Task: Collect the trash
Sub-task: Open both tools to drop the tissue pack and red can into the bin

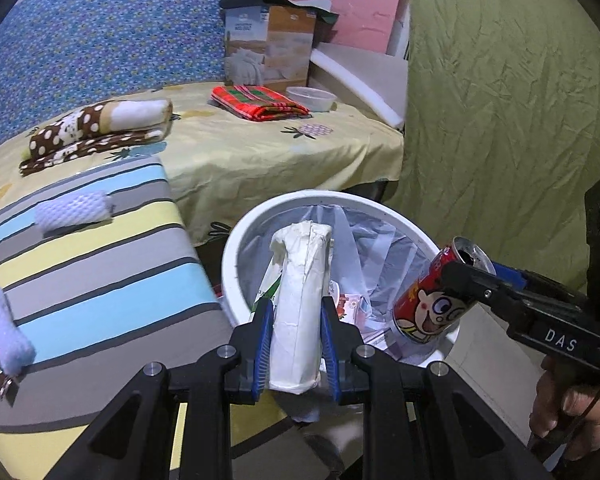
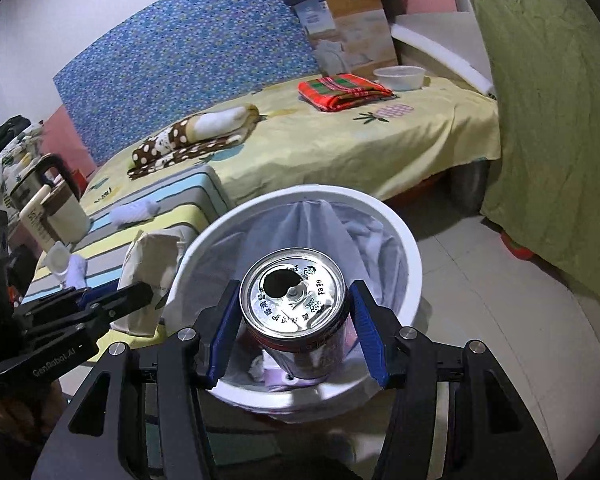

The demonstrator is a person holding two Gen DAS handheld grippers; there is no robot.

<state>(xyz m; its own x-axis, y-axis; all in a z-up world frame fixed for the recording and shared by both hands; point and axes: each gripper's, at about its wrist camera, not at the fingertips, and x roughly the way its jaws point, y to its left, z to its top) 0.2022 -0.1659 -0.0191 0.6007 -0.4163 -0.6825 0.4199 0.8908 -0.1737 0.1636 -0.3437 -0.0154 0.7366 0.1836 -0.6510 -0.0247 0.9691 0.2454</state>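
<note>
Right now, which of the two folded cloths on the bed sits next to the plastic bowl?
The red-and-green plaid cloth, lying beside the clear plastic bowl near the cardboard box. The brown polka-dot blanket lies far off.

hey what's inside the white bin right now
The bin holds a clear liner and some printed wrappers at the bottom. The held pack and can hide the rest.

Bin bottom (image 2: 256, 368) behind the red can (image 2: 296, 308); striped cushion (image 1: 100, 240) cropped at left edge.
</note>
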